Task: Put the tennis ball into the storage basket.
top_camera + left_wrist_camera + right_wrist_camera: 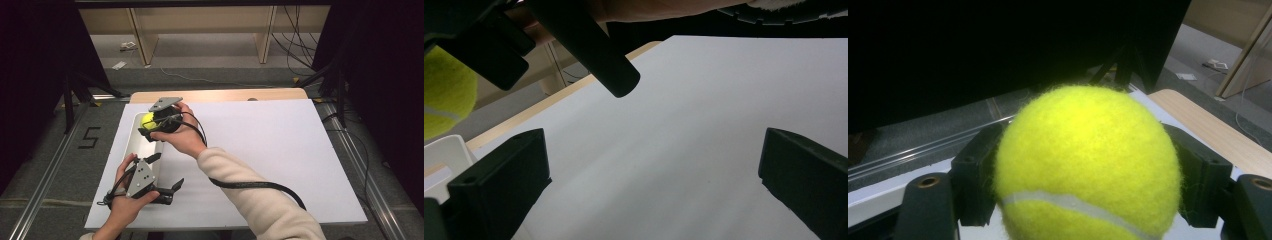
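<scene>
The table (260,150) carries a white sheet over nearly its whole top; a strip of bare wood shows along the far edge. All places below are given relative to the tray.

Tray (134,145): long, pale, shallow, lying lengthwise on the sheet near the table's left side. Its white corner (446,150) is visible at the lower left of the left gripper view.

Right forearm in a cream sleeve (250,200) reaches diagonally from the near edge toward the tray's far end (a black cable trails from the gripper along the sleeve).

Right gripper (159,121): held over the tray's far end, grey plate on top. Jaws closed against both sides of the ball, one black pad on each flank in the right gripper view (1083,165).

Left gripper (162,177): just past the tray's near end, on its right side, held by the left hand (125,202). Jaws wide apart, nothing between them; in the left gripper view (651,165) only white sheet lies between them.

Ball (147,120): yellow tennis ball, white seam across its lower half (1083,160), above the tray's far end. Whether it touches the tray floor cannot be told. It also appears at the upper left of the left gripper view (444,97).
</scene>
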Demonstrator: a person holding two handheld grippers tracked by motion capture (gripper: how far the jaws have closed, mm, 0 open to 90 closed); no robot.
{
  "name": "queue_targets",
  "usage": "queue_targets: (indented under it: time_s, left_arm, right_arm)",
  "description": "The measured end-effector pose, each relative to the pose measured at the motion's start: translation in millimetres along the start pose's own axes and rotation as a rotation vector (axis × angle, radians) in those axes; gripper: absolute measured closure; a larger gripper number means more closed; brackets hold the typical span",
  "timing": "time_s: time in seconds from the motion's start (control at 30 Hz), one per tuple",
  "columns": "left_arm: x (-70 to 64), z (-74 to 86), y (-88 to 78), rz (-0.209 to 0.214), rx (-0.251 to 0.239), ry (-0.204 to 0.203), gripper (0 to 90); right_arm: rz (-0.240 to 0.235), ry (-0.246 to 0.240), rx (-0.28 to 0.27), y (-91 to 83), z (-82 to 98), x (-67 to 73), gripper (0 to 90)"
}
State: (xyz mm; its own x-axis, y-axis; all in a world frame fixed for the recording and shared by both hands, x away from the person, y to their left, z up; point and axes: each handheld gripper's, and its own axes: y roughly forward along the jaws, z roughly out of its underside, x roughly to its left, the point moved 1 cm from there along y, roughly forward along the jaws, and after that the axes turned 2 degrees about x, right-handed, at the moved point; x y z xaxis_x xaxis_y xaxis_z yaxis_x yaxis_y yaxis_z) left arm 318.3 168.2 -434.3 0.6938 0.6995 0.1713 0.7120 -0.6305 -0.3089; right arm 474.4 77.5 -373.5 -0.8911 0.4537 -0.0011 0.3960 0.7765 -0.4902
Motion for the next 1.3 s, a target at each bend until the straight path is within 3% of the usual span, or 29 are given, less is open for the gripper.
queue_targets:
  time_s: [1.3]
  left_arm:
    - [-0.7, 0.4, 0.7, 0.003, 0.003, 0.007, 0.0]
  right_arm:
    - [-0.023, 0.003, 0.035, 16.7, 0.3, 1.3, 27.0]
